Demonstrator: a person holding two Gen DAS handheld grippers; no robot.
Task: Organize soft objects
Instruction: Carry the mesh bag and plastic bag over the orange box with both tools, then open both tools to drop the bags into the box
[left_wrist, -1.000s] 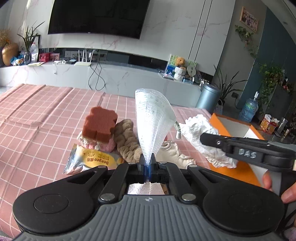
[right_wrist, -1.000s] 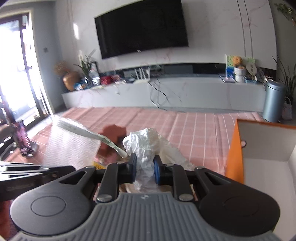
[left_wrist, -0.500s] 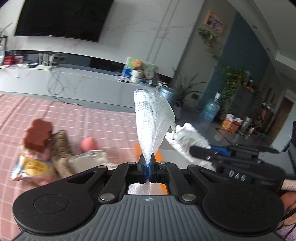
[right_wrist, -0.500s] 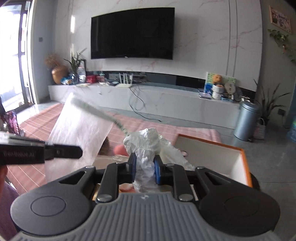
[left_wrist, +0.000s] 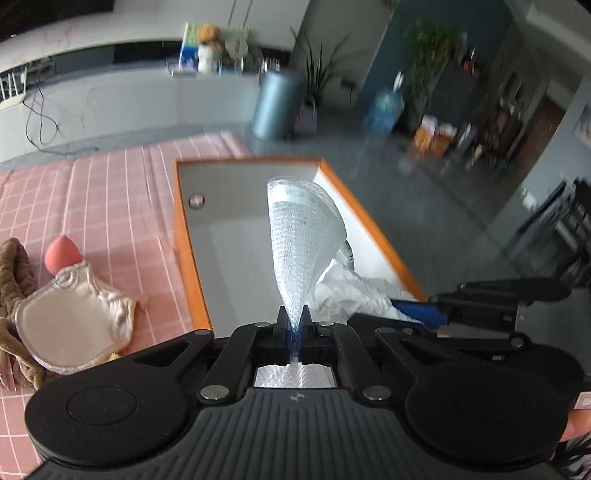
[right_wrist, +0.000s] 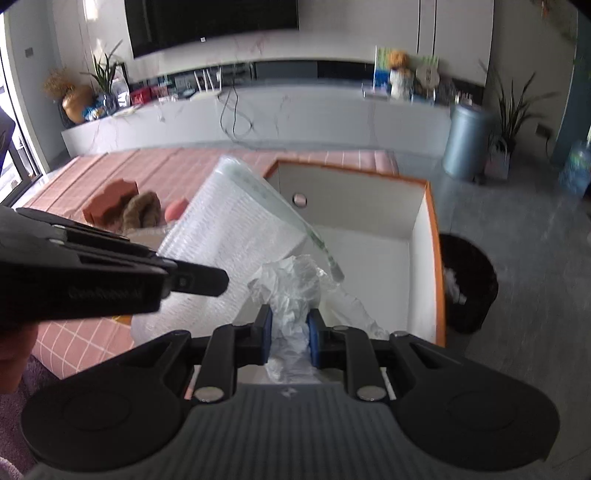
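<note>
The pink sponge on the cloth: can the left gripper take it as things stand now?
Probably not: the left gripper is shut on the bubble bag over the orange box, and the pink sponge lies off to the side.

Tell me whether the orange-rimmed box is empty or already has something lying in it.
Apparently empty. The orange-rimmed box shows bare white walls and floor; the bubble-wrap bag and the crumpled white plastic hang above it, clamped in the grippers. The nearest floor is hidden.

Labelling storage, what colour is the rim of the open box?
Orange rim, white inside; clearest in the right wrist view.
</note>
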